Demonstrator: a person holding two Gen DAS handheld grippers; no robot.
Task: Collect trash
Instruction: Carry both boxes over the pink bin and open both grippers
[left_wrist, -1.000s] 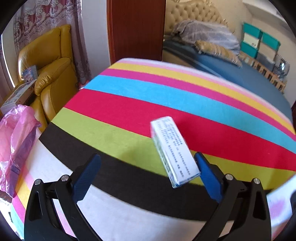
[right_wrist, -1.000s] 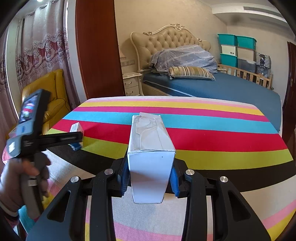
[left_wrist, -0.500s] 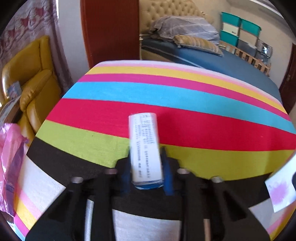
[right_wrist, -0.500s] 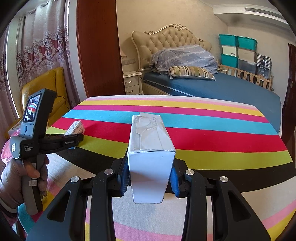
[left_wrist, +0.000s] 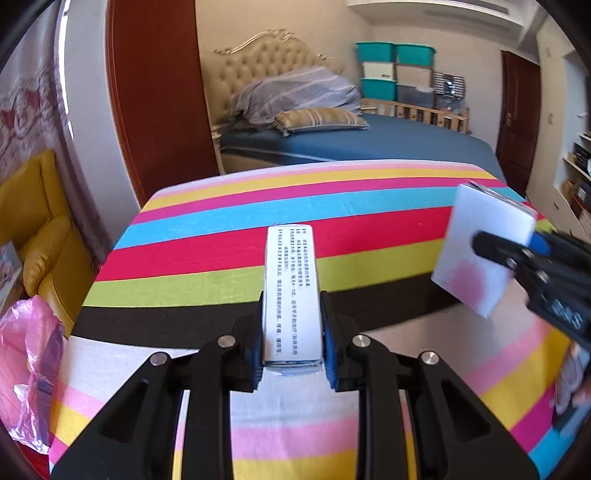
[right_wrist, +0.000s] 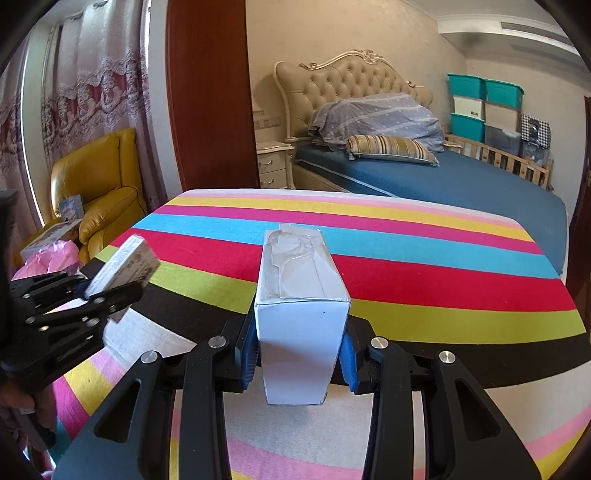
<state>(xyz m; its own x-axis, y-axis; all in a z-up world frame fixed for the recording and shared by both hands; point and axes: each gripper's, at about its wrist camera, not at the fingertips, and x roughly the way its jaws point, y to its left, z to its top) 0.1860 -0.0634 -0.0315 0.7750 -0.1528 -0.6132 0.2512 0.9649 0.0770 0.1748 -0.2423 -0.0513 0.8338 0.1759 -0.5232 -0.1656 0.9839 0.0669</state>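
Observation:
My left gripper is shut on a narrow white medicine box with printed text, held lifted above the striped tablecloth. In the right wrist view this box sits in the left gripper at the left. My right gripper is shut on a larger white carton with clear tape on top, held above the cloth. The carton and right gripper show at the right of the left wrist view.
A pink plastic bag hangs at the table's left edge. A yellow armchair with boxes stands further left. A bed, a brown door panel and stacked storage bins lie behind the table.
My left gripper closed on the narrow medicine box and lifted it off the cloth, tilting upward. The right gripper kept its hold on the carton and stayed nearly still.

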